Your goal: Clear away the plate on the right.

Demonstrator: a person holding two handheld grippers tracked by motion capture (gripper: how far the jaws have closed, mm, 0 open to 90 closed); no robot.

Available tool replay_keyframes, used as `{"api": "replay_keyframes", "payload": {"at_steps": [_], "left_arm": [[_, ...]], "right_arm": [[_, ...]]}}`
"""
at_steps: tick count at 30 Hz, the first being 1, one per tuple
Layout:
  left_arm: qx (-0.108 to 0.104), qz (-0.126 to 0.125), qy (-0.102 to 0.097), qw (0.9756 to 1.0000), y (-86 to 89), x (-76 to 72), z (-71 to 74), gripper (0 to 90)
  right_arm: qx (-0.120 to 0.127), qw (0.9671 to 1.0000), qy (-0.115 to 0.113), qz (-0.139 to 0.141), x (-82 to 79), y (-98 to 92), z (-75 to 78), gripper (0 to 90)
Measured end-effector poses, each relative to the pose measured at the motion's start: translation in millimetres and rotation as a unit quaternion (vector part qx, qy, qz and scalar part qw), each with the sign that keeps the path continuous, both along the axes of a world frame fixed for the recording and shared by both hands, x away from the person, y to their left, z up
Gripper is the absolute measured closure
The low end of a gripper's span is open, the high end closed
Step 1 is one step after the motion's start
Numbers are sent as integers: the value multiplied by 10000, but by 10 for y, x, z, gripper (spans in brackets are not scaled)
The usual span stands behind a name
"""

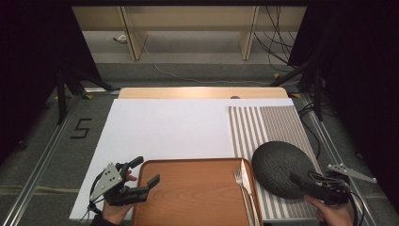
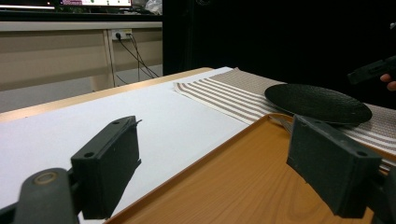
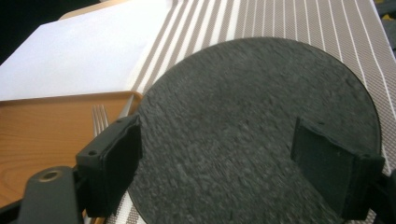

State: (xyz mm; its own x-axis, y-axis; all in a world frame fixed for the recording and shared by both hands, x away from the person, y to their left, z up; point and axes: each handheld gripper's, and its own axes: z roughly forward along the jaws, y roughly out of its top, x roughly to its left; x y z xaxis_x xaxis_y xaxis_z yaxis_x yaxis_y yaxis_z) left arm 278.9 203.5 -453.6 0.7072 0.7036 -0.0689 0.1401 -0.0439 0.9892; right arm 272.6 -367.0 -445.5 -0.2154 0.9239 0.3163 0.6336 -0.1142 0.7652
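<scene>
While parted wide over the near-left corner of the wooden tray (image 1: 193, 193), left gripper (image 1: 143, 176) grasping nothing; fork (image 1: 239, 181) and knife (image 1: 246, 181) along the tray's right edge; dark round plate (image 1: 280, 167) on striped placemat (image 1: 263, 125); right gripper (image 3: 217, 163) spread above the plate, empty.

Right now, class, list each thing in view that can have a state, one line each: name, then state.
left gripper: open, holding nothing, above the tray's left edge.
right gripper: open, jaws wide over the plate.
black plate: empty, on the striped placemat.
wooden tray: flat, fork and knife at its right side.
fork: lying flat.
knife: lying flat.
</scene>
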Motion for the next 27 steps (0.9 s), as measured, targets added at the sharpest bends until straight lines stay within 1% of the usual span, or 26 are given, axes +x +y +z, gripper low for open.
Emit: {"api": "replay_keyframes", "payload": {"at_steps": [6, 9, 10, 14, 20, 27], "left_arm": [[-3, -3, 2, 10000, 1, 1, -1, 162], [5, 6, 4, 10000, 0, 0, -2, 162], [8, 5, 6, 10000, 1, 1, -2, 162], [16, 6, 9, 10000, 0, 5, -4, 162], [21, 5, 8, 10000, 0, 4, -4, 162], [27, 2, 11, 10000, -1, 3, -4, 162]], "right_arm": [[39, 9999, 84, -138, -25, -62, -25, 178], [137, 9996, 156, -207, -31, -107, -43, 184], [191, 9993, 177, -258, -36, -127, -48, 187], [225, 9985, 285, -406, -59, -188, -75, 190], [394, 9967, 430, -557, -73, -268, -119, 204], [416, 9952, 567, -683, -69, -322, -163, 213]]}}
